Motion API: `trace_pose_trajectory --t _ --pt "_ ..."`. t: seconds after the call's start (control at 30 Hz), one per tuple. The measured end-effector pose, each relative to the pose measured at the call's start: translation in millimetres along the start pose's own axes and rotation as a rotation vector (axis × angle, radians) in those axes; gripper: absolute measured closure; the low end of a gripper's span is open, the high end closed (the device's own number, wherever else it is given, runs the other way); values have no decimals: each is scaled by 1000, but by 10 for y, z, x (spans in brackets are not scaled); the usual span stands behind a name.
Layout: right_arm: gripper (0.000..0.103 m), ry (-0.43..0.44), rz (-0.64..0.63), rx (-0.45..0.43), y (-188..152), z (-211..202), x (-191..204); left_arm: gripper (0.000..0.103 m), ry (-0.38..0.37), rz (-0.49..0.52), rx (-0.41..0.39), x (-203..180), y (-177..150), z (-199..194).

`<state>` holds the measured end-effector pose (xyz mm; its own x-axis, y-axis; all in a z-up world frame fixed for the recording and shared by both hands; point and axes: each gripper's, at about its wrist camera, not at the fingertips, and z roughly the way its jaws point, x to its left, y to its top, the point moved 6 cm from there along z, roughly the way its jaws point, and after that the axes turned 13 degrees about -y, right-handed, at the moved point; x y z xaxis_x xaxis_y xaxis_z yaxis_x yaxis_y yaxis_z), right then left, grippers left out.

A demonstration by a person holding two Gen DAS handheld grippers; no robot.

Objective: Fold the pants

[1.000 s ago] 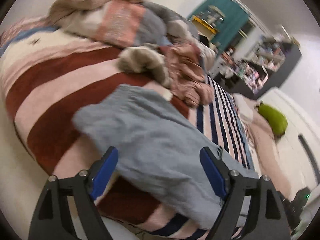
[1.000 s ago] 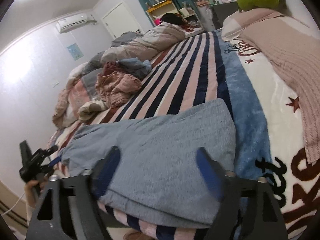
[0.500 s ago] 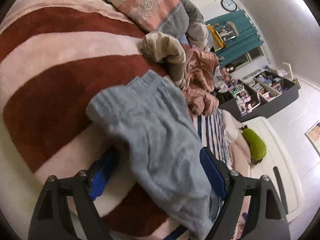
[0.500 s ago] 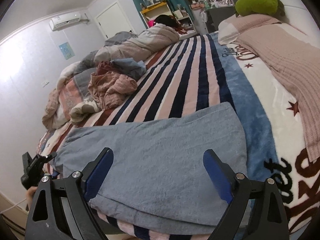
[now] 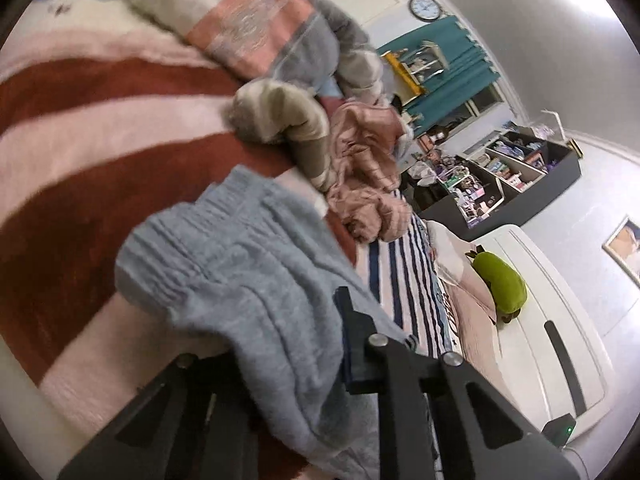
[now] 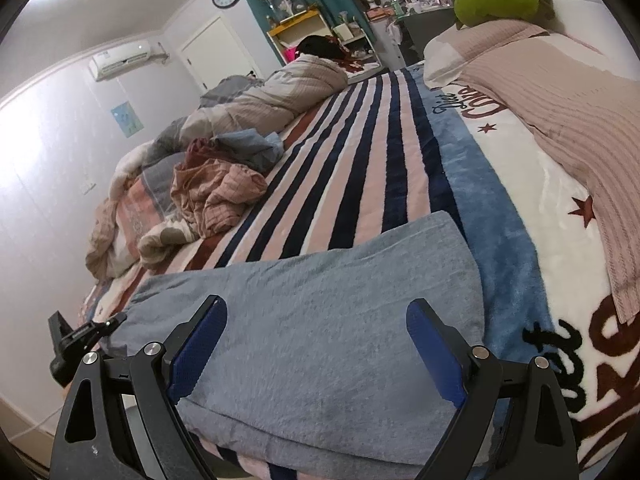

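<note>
Left wrist view: left claw [image 5: 288, 344] clamped on pants [image 5: 248, 280]; right claw [image 6: 316, 344] wide above them.

Room evenly lit, moderately bright, cool indoor light. Left wrist view: glare blown out at 1 o'clock on the wall, motion blur across the pants [image 5: 248, 280] and bedding, softest toward 10 o'clock. Right wrist view: sharp, glare at 10 o'clock on the ceiling. Both show heavy fisheye bending and black corners. Shadows soft, faint.
</note>
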<state>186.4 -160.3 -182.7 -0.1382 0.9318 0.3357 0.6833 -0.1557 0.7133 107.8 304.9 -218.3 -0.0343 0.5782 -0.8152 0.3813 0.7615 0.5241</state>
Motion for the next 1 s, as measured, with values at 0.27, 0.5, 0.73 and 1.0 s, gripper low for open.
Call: trace_pose_trajectory --t 0.27,0.5,0.73,1.0 --pt "13 40 1 -27 -17 -170 -166 95 -26 176 12 -764 49 -7" --pt "13 75 10 -61 14 -345 -430 95 -66 313 42 -1528 -125 143" --pt "13 115 77 -87 30 -436 -810 95 -105 384 108 -2149 -450 513" --pt "13 142 151 -113 6 -519 -1228 96 -140 445 208 -2706 -971 1067"
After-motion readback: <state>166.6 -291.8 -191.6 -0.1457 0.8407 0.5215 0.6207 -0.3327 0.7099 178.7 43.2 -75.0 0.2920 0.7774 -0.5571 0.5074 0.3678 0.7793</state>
